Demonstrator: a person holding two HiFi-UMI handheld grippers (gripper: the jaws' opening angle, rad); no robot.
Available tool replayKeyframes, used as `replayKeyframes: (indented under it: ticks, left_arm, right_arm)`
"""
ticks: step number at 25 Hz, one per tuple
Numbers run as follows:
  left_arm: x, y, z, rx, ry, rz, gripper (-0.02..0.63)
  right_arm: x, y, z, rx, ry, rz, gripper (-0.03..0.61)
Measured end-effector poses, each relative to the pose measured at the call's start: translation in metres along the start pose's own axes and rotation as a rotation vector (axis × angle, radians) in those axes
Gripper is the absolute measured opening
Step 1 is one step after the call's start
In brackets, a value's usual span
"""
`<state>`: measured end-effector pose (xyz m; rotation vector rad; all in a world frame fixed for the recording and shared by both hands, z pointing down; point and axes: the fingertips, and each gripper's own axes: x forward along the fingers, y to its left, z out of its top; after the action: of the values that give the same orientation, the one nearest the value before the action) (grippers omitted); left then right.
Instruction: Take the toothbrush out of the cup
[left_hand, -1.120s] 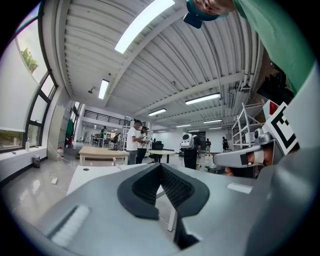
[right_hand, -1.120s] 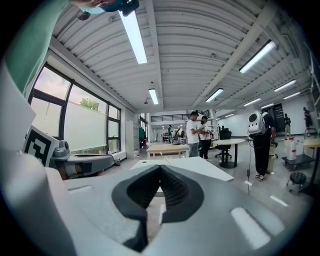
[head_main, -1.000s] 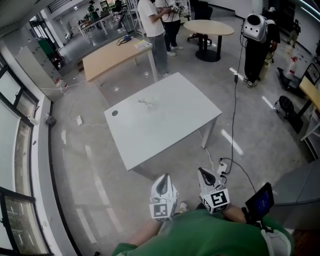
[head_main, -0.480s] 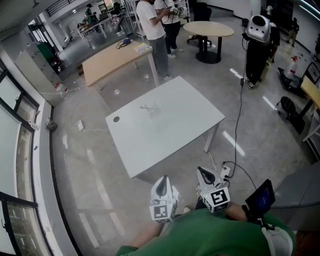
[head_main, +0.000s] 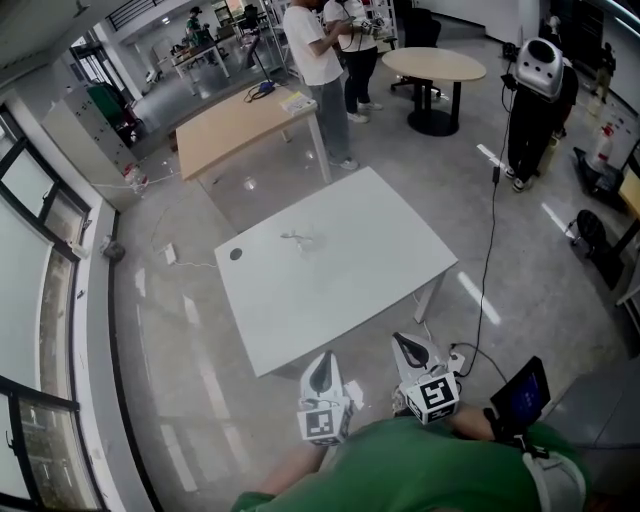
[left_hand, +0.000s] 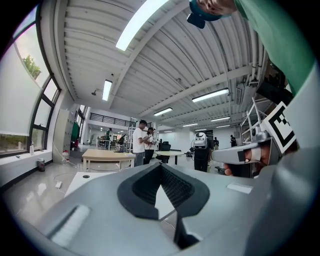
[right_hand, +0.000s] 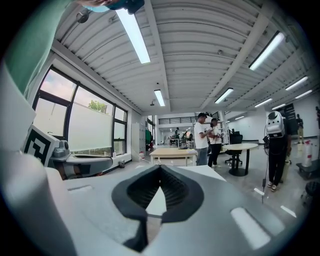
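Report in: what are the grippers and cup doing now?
Left hand-held gripper and right hand-held gripper shut, empty, near the body. Cup on white table, untouched, well ahead. Nothing in the way.

White table (head_main: 345, 275): in the middle of a grey floor, seen from above.
Small clear thing (head_main: 303, 239): on the white table, toward its far side. It is too small to tell what it is.
Dark round spot (head_main: 235, 254): near the white table's left corner.
Left gripper (head_main: 322, 360): just off the white table's near edge, pointing at it.
Right gripper (head_main: 403, 342): beside the left one, also just off the near edge.
Wooden table (head_main: 245, 125): behind the white table.
Two people (head_main: 318, 60): standing past the white table's far corner.
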<state>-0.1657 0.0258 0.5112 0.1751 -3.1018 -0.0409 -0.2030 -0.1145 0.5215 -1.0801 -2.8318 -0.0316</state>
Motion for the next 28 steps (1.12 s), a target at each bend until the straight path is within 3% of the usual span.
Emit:
replayKeyframes:
  ticks: [5,9,12,21,28]
  left_arm:
    - [0.026,-0.008,-0.009,0.064,-0.033,0.018,0.005]
    - [0.055,-0.016,0.004,0.041,-0.029,0.066,0.005]
    - [0.070,-0.020,-0.008,0.049,-0.036,0.088,0.003]
    - [0.085,-0.020,0.002,0.087,-0.017,0.124,0.003]
    - [0.100,0.015,0.001,0.093,-0.033,0.156,0.003]
  right_arm:
    - [0.016,-0.027,0.000,-0.005,-0.002,0.036,0.000]
    - [0.032,-0.052,0.000,-0.017,-0.006,0.065,0.000]
    - [0.043,-0.069,0.002,-0.017,-0.016,0.087,0.000]
    - [0.068,-0.073,0.010,-0.035,-0.032,0.150,0.000]
    - [0.108,-0.056,0.010,-0.052,-0.024,0.191,0.000]
